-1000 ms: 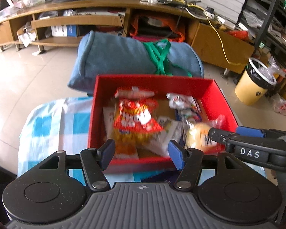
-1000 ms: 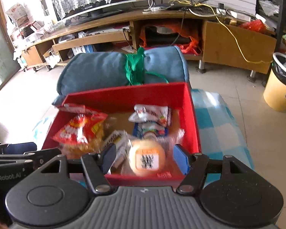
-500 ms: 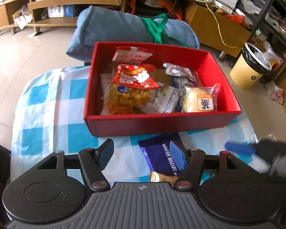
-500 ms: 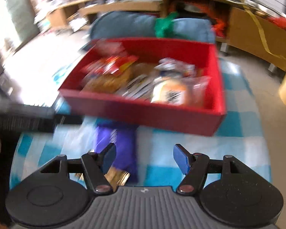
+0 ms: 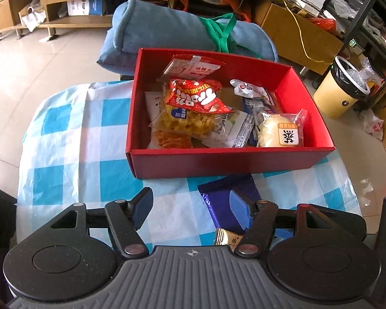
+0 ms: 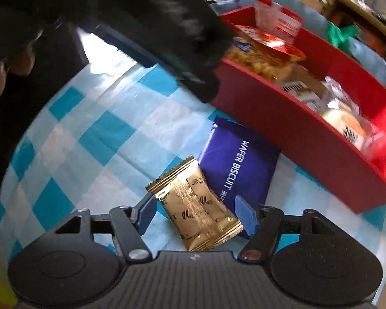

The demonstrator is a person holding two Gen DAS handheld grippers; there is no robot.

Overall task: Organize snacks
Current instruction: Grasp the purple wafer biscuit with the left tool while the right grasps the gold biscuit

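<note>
Closing now, the right gripper (image 6: 196, 213) — jaws opening astride the gold packet (image 6: 196, 208), not gripping — may pinch the overlapped wafer biscuit pack (image 6: 238, 159) too; left gripper (image 5: 191, 208) empty, unclenched.

A red box (image 5: 226, 159) is sitting on a worktop cloth (image 5: 72, 139) showing blue and white checks. A purple wafer packet (image 6: 240, 159) is carrying white lettering, a gold packet (image 6: 198, 208) is shining, and blue pads (image 6: 245, 215) are tipping the black tool.

Blue-checked table (image 5: 72, 139) with red box (image 5: 218, 159), purple wafer packet (image 6: 236, 159), gold packet (image 6: 195, 206).
</note>
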